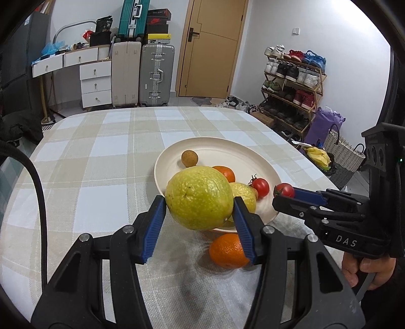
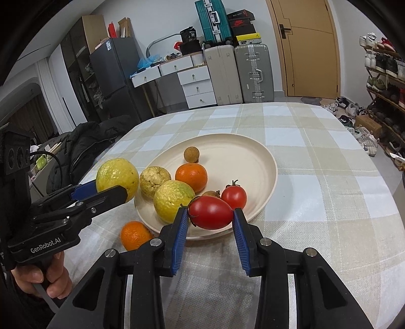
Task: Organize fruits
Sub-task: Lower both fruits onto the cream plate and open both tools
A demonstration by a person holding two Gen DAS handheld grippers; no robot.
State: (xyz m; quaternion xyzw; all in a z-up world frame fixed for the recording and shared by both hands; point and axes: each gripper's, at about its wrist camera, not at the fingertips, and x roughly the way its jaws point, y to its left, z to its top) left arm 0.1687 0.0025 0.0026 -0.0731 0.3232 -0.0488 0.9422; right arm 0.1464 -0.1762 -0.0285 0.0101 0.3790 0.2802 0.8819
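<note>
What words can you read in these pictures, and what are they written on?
"DAS" on the side of the right gripper, which holds a tomato.
"GenRobot.AI" on the side of the left gripper, which holds a yellow-green fruit.
"30" on a black bag on top of the desk.
A swoosh logo on a black shoebox, no readable words.
The sticker on the fridge and the other shoebox labels are too small to read.

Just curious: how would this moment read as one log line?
left gripper: holding yellow-green fruit | right gripper: holding tomato | plate: several fruits | orange: on tablecloth
</note>
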